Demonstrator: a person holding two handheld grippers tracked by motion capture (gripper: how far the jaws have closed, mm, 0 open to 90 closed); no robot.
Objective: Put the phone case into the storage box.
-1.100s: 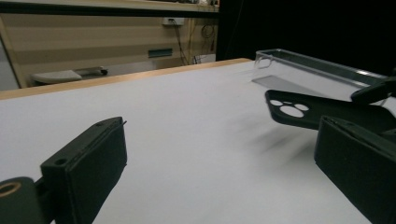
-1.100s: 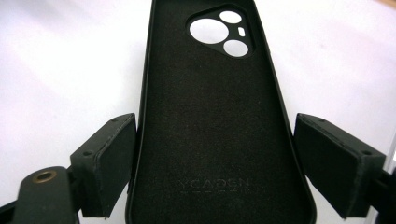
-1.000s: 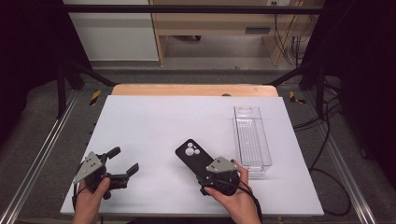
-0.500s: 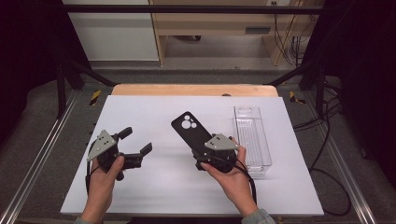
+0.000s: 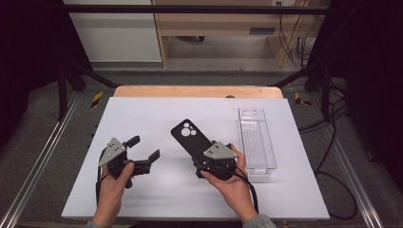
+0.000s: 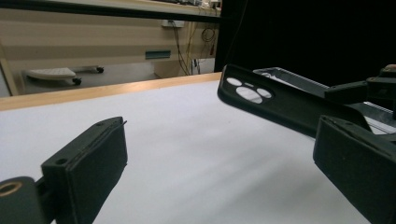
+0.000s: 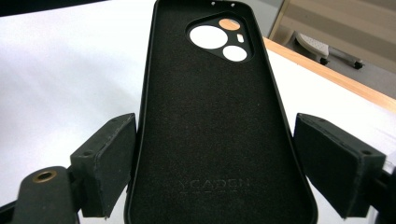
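The right tool (image 5: 205,160) has a black phone case (image 5: 191,140) between its 2 jaws, held by the lower end, with the camera cut-outs pointing away from the person toward the far side of the table (image 5: 142,118). In the right gripper view the case (image 7: 212,116) shows its soft inner lining; the left jaw lies against its edge, while the right jaw seems to stand a sliver off, so I cannot tell how firm the grip is. The case is lifted clear of the table, tilted, near the table's middle.

The left tool (image 5: 142,153) sits to the left, its jaws spread wide with nothing between them. In the left gripper view the case (image 6: 275,100) hangs in the air ahead and to the right, just past the right jaw.

A clear tray (image 5: 256,140) lies on the table just right of the right hand (image 5: 228,183).
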